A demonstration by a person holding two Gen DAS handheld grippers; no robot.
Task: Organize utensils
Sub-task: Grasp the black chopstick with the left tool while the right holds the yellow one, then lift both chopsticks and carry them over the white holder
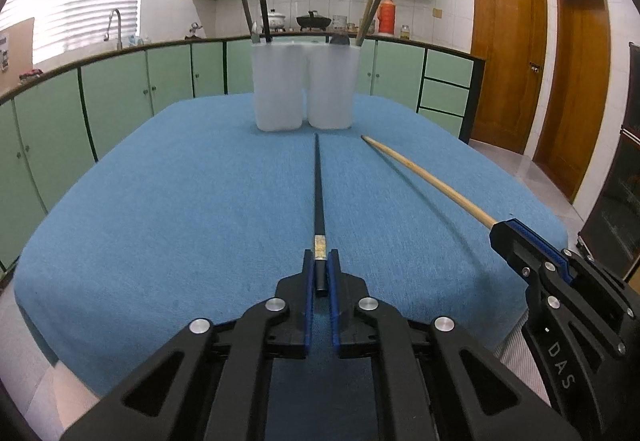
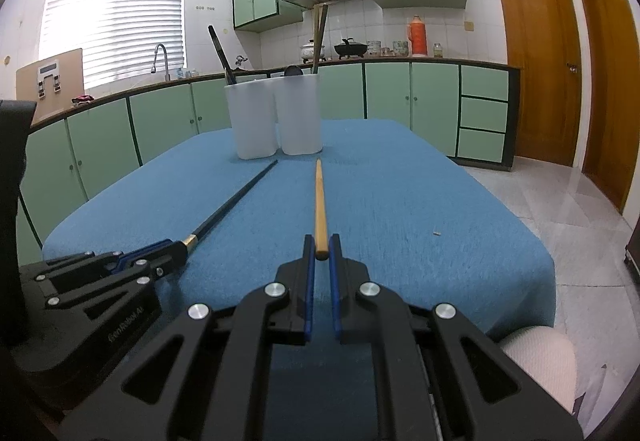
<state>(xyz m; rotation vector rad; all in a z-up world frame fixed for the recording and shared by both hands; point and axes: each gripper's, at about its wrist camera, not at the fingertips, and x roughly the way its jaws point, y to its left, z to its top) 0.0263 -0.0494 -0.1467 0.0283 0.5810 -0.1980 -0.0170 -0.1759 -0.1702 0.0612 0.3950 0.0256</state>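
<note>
Left gripper (image 1: pixel 320 261): jaws clamped on the butt end of the black chopstick (image 1: pixel 317 185), blue pads pressing both sides just behind its gold band. The stick runs from the jaws straight toward 12 o'clock in the left wrist view, lying along the blue tablecloth (image 1: pixel 160 201), tip stopping near the base of the two white holders.

Right gripper (image 2: pixel 320 247): jaws pinched on the butt end of the bamboo chopstick (image 2: pixel 319 197), only the very end sitting between the pads. Stick points to 12 o'clock in the right wrist view, tip close to the right holder (image 2: pixel 300 113), not touching it.

Cross-check: from the left camera the right gripper sits at 3–4 o'clock with the bamboo stick angling up toward 11 o'clock. From the right camera the left gripper sits at 9 o'clock with the black stick angling toward 1 o'clock. The two sticks converge toward the holders but stay apart.

Holders: left holder (image 1: pixel 278 85) and right holder side by side, touching or nearly so, at the far end of the cloth, 12 o'clock in both views. Both upright. Left one already has dark-handled utensils (image 1: pixel 262 7) standing tilted in it; right one has wooden-coloured sticks (image 1: pixel 371 11) leaning out. A dark rounded piece shows at the right holder's rim; can't tell what it is.

Small pale speck (image 2: pixel 437 232) on the cloth at 3 o'clock in the right view. Background: green cabinets (image 2: pixel 160 121) and counter behind the table.
</note>
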